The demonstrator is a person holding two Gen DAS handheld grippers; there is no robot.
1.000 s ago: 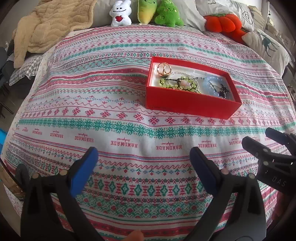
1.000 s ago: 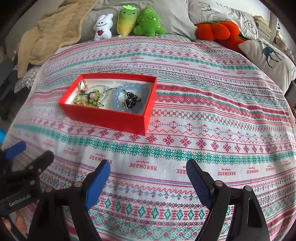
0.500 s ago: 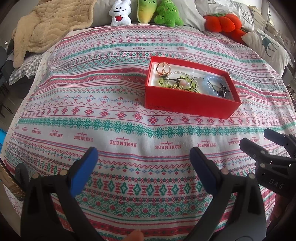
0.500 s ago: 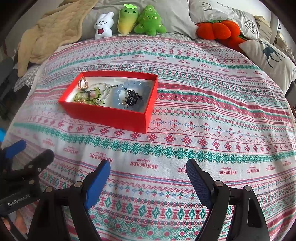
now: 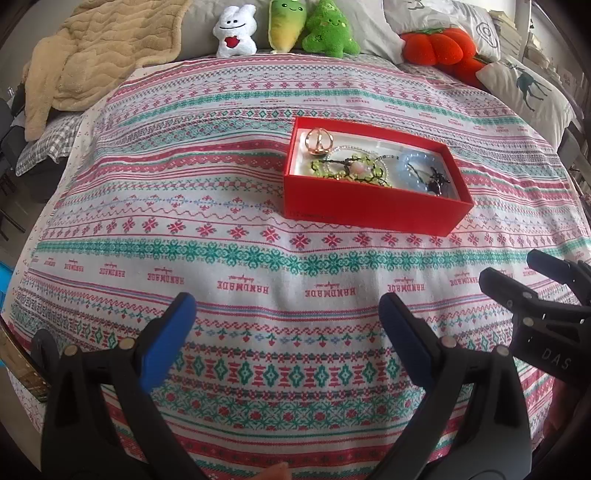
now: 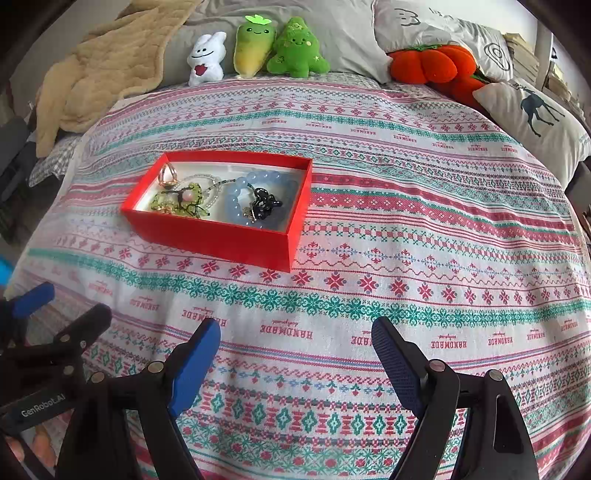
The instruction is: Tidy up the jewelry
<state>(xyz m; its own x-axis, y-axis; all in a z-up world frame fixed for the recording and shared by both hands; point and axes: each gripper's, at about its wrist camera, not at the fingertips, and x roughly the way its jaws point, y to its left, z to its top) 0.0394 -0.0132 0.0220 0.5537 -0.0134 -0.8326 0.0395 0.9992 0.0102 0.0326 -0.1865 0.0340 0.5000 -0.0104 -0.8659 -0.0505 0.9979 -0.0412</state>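
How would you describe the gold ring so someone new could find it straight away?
Start at the red box lying open on the patterned bedspread, beyond both open grippers. Look into its white interior, at the end away from the pale blue bead bracelet. The gold ring is in that far corner, the only shiny metal loop, beside the green bead bracelet.

place: home bedroom | landmark: bed under a patterned knit bedspread [image 6: 406, 206] | at its head: grey and printed pillows [image 6: 436, 33], plush toys [image 6: 280, 48] in a row | far left corner: beige quilted blanket [image 6: 110, 70] | far right: deer-print cushion [image 6: 535, 114]
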